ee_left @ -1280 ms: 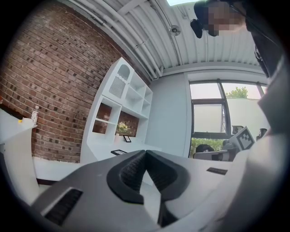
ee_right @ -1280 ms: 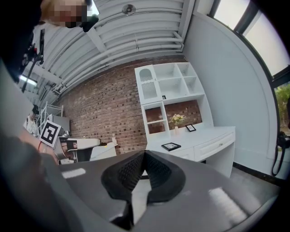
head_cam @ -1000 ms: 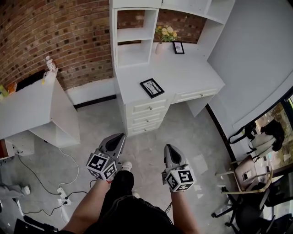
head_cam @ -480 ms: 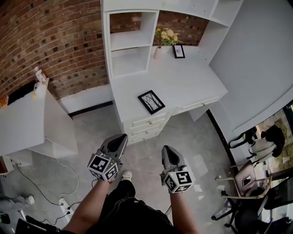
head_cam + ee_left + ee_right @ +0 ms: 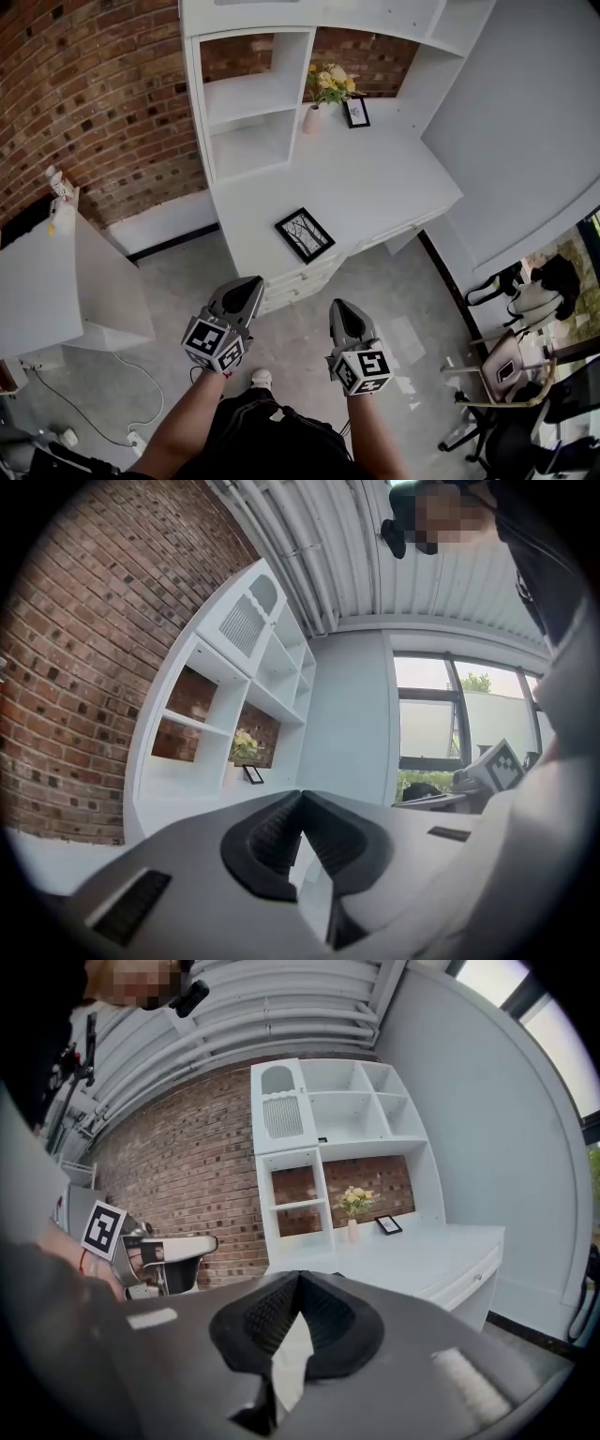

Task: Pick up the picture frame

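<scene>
The slim vase (image 5: 314,119) at the back of the white desk (image 5: 394,178) holds a bunch of yellow and cream flowers (image 5: 330,82), and a small black-framed picture (image 5: 355,112) stands just beside it at 3 o'clock. Drawers (image 5: 300,284) sit closed under the desk's front edge.

The picture frame (image 5: 305,234) you are after lies flat on the desk near that front edge, glass up. It is turned on the diagonal, with its long axis running from about 11 o'clock to 5 o'clock in the head view.

Your left tongs (image 5: 249,283) and right tongs (image 5: 339,306) are both pinched shut, tip against tip. They hang over the floor (image 5: 412,300), well apart from the frame, which sits at 12 o'clock between them.
</scene>
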Available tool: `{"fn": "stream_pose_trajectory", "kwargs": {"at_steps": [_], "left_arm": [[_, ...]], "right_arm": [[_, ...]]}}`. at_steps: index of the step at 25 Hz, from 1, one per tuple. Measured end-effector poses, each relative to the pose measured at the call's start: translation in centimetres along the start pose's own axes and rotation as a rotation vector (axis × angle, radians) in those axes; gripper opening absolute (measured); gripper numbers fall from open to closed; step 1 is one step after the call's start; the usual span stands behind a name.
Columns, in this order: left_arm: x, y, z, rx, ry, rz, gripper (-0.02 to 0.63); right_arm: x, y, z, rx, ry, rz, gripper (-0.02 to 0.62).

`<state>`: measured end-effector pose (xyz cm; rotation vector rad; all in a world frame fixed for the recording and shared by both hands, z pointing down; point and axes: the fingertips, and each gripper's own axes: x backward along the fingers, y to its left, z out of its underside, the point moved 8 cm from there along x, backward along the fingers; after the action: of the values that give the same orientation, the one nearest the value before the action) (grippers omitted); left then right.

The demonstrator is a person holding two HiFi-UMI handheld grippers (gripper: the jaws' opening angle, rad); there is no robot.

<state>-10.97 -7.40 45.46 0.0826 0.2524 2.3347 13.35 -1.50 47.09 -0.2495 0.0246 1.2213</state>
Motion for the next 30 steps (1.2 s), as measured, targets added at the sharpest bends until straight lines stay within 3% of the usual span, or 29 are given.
{"fn": "stream_pose_trajectory", "kwargs": {"at_steps": [7, 17, 24, 29, 30], "left_arm": [[-2.3, 2.5, 0.2, 0.011, 0.003, 0.027, 0.006], [-4.3, 3.4, 2.1, 0.035, 0.039, 0.023, 0.006], [-6.1, 4.3, 3.0, -0.005, 0.076, 0.000, 0.006], [-7.4, 5.0, 3.2, 0.027, 0.057, -0.025, 0.006], [-7.6, 5.1, 3.3, 0.032, 0.052, -0.028, 0.006]], "right_arm": [[-2.7, -1.1, 0.4, -0.049, 0.011, 0.031, 0.003], [-5.2, -1.7, 3.3, -0.133, 0.111, 0.017, 0.003], [-8.5, -3.8, 4.0, -0.162, 0.162, 0.056, 0.003], [-10.9, -5.4, 5.0, -0.268, 0.231, 0.072, 0.006], [-11.3, -5.6, 5.4, -0.301, 0.242, 0.070, 0.048]]}}
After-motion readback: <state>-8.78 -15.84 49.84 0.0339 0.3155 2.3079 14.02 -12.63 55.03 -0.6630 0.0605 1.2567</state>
